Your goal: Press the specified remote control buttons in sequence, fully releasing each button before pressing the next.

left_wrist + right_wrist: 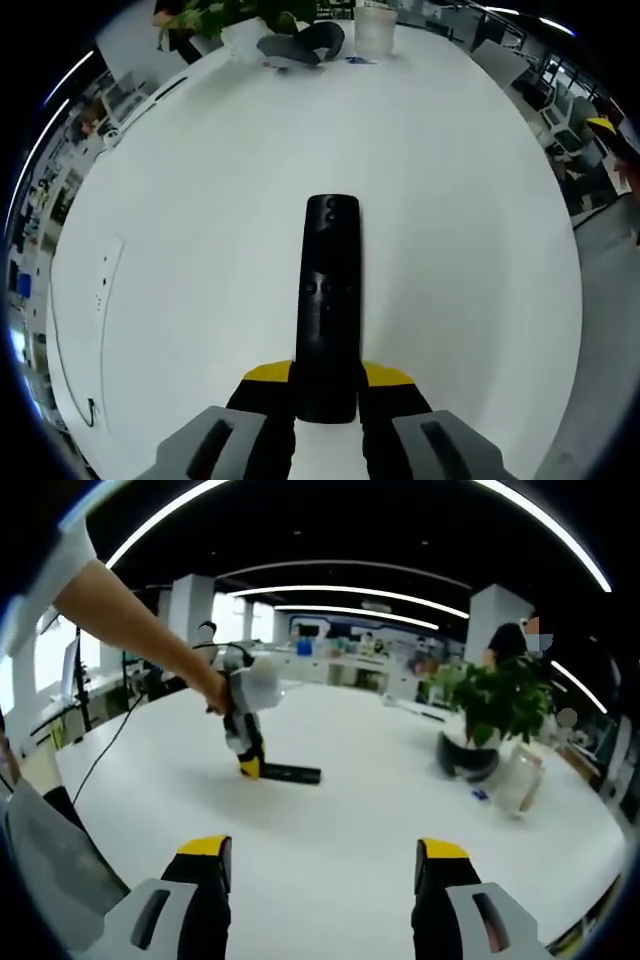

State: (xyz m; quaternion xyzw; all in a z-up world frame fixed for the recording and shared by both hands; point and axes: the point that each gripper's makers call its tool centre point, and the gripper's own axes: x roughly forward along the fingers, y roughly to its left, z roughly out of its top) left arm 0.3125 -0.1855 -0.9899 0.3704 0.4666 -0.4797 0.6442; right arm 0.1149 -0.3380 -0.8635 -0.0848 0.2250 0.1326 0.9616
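White and broad, the desk (450, 200) carries everything, with the black remote control (331, 300) as its central object. In the left gripper view the remote lies flat on the desk, its near end clamped between the yellow-tipped jaws of the left hand-held gripper (327, 385), and its far end pointing away toward the desk's far edge. A round button sits near that far end and a cluster of small buttons shows at mid-length (their markings are too small to read).

Well beyond the remote, at the far edge, a dark headset-like object (300, 45) lies beside a clear plastic cup (374, 30), with a leafy plant (215, 12) just to the side.

In the right gripper view the right hand-held gripper (322, 865) hangs over bare desk (330, 820) well short of the remote (290, 773), its jaws spread wide with nothing between them. From here the left hand-held gripper (247, 742) appears tilted downward onto the remote's end, held by a person's hand (216, 693) on a bare forearm. The plant (500, 705), the dark object (466, 757) and the cup (520, 776) stand far off to one side of the remote. Office partitions and ceiling light strips fill the background.
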